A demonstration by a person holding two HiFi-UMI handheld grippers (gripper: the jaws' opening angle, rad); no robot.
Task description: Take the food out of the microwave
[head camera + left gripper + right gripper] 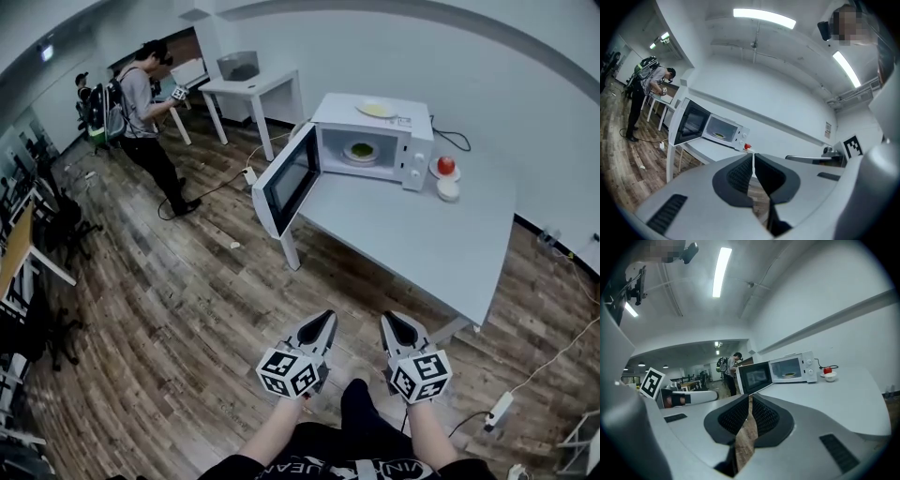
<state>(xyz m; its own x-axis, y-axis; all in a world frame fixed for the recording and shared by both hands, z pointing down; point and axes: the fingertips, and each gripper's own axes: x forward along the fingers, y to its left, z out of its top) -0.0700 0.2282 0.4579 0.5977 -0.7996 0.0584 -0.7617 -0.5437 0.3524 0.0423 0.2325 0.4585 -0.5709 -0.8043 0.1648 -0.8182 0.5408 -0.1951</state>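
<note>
My left gripper (326,320) and right gripper (389,321), both closed on nothing, face the food (362,150) in the open microwave (413,148), well ahead and roughly centred between them.

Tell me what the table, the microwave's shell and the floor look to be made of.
The table has a smooth, matte, pale top with even colour and no grain, so it is probably laminate or painted board. The microwave has a white, slightly glossy shell, either painted metal or plastic; the look leaves that open. The floor shows brown planks with grain and seams, so wood or wood-look laminate.
</note>
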